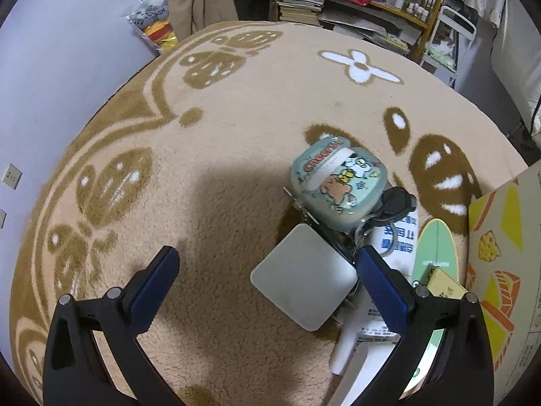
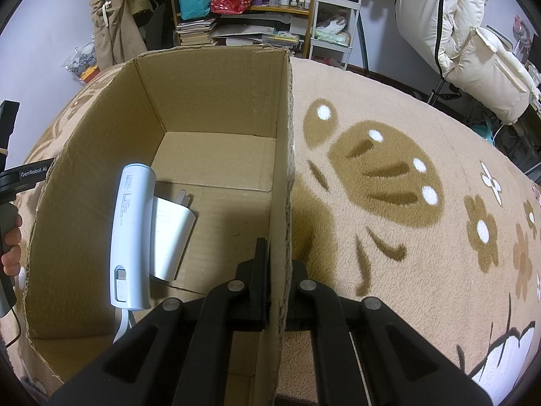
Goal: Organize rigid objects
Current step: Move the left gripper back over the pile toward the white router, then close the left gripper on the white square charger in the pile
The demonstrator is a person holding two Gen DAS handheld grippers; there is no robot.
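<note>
Two white chargers (image 2: 132, 237) in box (image 2: 216, 108)

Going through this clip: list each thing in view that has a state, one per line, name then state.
Left tool: open, holding nothing, above the pile.
Right tool: shut on the box wall.
Cardboard box: upright, open on top, partly filled.
Power bank: inside the box, leaning at its left wall.
White charger: inside the box, beside the power bank.
Cartoon tin: closed, on the blanket.
Grey square pad: lying on the pile, not gripped.

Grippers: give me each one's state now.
Left gripper: open, holding nothing.
Right gripper: shut on the cardboard box wall.
</note>
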